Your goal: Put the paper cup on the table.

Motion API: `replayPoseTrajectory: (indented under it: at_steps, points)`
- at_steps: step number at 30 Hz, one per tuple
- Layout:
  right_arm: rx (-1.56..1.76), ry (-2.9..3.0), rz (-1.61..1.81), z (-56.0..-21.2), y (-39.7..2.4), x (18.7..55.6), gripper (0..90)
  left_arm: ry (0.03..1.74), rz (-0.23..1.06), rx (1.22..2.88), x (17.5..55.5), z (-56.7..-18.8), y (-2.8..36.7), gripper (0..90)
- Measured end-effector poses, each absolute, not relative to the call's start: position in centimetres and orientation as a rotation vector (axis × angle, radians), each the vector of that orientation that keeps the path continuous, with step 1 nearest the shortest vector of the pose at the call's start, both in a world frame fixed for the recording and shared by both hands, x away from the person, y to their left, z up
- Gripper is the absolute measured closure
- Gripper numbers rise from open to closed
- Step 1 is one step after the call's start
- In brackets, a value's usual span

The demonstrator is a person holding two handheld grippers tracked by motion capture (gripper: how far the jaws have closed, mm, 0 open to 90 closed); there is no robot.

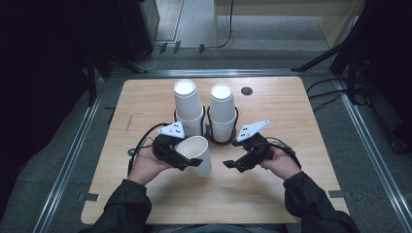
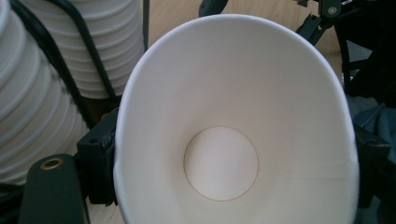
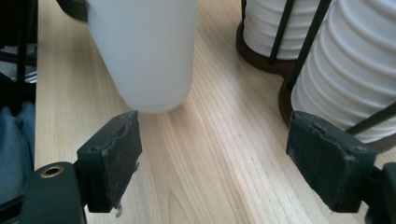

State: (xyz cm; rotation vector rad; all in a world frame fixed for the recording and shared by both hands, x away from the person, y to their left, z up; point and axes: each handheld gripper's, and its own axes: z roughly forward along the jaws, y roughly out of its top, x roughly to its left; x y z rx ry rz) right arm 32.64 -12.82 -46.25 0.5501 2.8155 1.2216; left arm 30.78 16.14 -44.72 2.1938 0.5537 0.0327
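Nearest my left camera: the open mouth of a single white paper cup (image 2: 233,126), round base visible deep inside, its wall clamped between my left fingers (image 2: 98,158), one pad on each side near the rim. The wall bows slightly flat at the contact, so I judge it thin, light and easily crushed; minimal squeeze only. In the high view the cup (image 1: 197,154) hangs tilted in my left gripper (image 1: 180,158), above the counter (image 1: 145,97), just in front of two stacks of cups (image 1: 188,109) in black wire holders. My right gripper (image 1: 233,164) stands beside it, fingers (image 3: 112,158) spread wide with nothing between them, the cup's base (image 3: 149,93) just ahead. Best second hold, in my judgement: low on the wall near the stiffer base, not mid-wall. Surface looks smooth, possibly slippery.
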Motion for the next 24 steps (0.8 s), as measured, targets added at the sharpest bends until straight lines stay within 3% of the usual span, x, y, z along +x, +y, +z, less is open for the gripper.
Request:
replayPoseTrajectory:
  at_steps: [24]
  points:
    - [0.615,2.777,1.239,-46.1,-13.8,33.8,19.6,0.708,0.078,2.144,31.1,-44.6,21.6,15.9]
